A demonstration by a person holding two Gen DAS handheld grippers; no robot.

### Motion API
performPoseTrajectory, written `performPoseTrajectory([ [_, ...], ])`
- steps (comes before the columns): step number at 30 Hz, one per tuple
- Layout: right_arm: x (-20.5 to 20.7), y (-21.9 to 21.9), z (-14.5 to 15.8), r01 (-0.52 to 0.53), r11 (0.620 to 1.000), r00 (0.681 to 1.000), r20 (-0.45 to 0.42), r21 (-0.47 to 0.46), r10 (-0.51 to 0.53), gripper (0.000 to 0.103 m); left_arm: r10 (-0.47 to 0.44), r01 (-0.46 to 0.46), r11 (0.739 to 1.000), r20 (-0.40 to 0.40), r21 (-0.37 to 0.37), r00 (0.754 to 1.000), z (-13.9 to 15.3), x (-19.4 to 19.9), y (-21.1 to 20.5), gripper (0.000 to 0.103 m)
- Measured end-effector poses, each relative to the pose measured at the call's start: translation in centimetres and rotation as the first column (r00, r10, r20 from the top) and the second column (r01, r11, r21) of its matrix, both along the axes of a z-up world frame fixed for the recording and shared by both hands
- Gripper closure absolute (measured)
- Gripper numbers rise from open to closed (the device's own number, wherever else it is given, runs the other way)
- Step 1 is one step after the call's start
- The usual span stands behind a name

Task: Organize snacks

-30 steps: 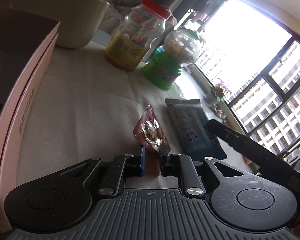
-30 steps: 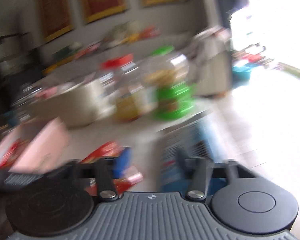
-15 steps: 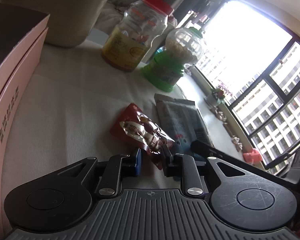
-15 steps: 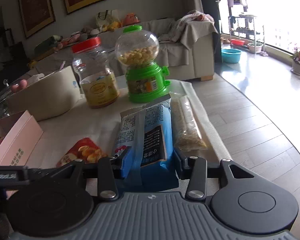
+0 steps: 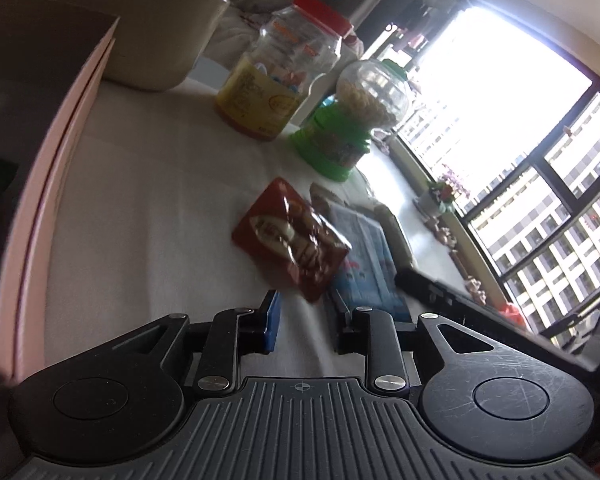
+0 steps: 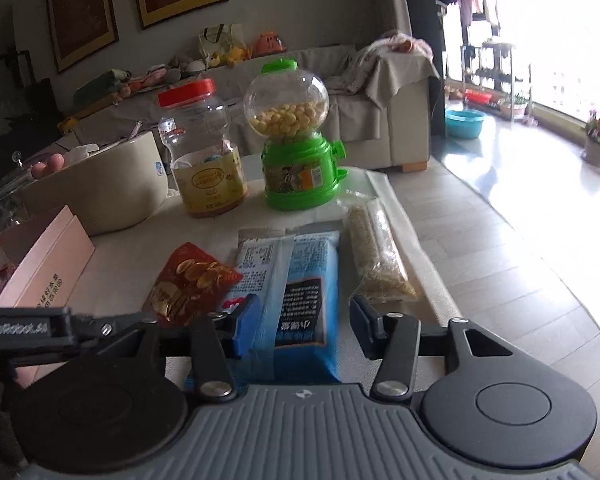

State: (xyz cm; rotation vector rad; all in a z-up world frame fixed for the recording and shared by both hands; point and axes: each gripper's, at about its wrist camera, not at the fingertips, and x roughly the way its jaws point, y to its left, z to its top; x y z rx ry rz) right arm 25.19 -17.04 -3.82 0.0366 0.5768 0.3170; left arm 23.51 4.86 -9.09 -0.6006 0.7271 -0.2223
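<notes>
A red snack packet lies on the white tablecloth just beyond my left gripper, which is open and empty; it also shows in the right wrist view. A blue snack bag lies flat between the fingers of my right gripper, which is open around its near end. The blue bag also shows in the left wrist view. A clear packet of grain snacks lies right of the blue bag.
An open pink box stands at the left, also in the left wrist view. Behind are a cream bowl, a red-lidded jar and a green candy dispenser. The table edge runs along the right, floor beyond.
My left gripper has opened and let go of the red packet, which now lies flat on the cloth. My right gripper has swung in and settled around the blue bag.
</notes>
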Motion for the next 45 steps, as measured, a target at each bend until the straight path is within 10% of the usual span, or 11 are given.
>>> performPoseTrajectory([
  [6, 0.8, 4.7, 1.6, -0.327, 0.943, 0.945, -0.052, -0.066, 0.324, 0.017, -0.083, 0.084, 0.991, -0.006, 0.102, 0.996, 0.9, -5.3, 0.3, 0.075],
  [12, 6.0, 10.5, -0.7, -0.398, 0.884, 0.915, -0.176, -0.247, 0.363, 0.015, -0.120, 0.121, 0.991, -0.018, 0.061, 0.993, 1.0, -9.1, 1.1, 0.075],
  [19, 1.3, 9.1, 2.5, -0.417, 0.894, 0.900, -0.215, -0.165, 0.380, 0.091, -0.135, 0.134, 0.989, 0.009, 0.057, 0.991, 1.0, -12.3, 2.7, 0.075],
  [23, -2.7, 9.0, 3.0, -0.501, 0.860, 0.841, -0.289, -0.100, 0.457, 0.095, -0.053, 0.053, 0.998, 0.002, 0.033, 0.999, 0.5, -13.3, 4.4, 0.075],
  [26, -4.5, 9.2, 3.1, -0.525, 0.844, 0.831, -0.281, -0.109, 0.480, 0.093, -0.005, 0.005, 0.999, -0.006, 0.033, 1.000, 0.5, -14.1, 5.0, 0.075],
  [28, -4.0, 9.5, 3.2, -0.479, 0.871, 0.862, -0.247, -0.108, 0.443, 0.072, 0.028, -0.027, 0.998, -0.021, 0.054, 0.999, 0.7, -14.3, 5.1, 0.075],
  [30, -2.1, 10.3, 2.7, -0.388, 0.920, 0.901, -0.233, -0.059, 0.366, 0.016, 0.057, -0.055, 0.995, -0.022, 0.089, 0.998, 1.2, -14.5, 4.9, 0.075],
  [37, 1.7, 14.4, -0.5, -0.240, 0.961, 0.947, -0.252, -0.141, 0.199, 0.032, 0.068, -0.067, 0.986, 0.002, 0.155, 0.998, 2.6, -16.2, 5.2, 0.075],
  [45, -7.0, 11.6, 1.9, -0.430, 0.899, 0.877, -0.272, -0.080, 0.395, 0.032, 0.104, -0.102, 0.992, -0.022, 0.076, 0.994, 1.3, -17.5, 7.4, 0.075],
])
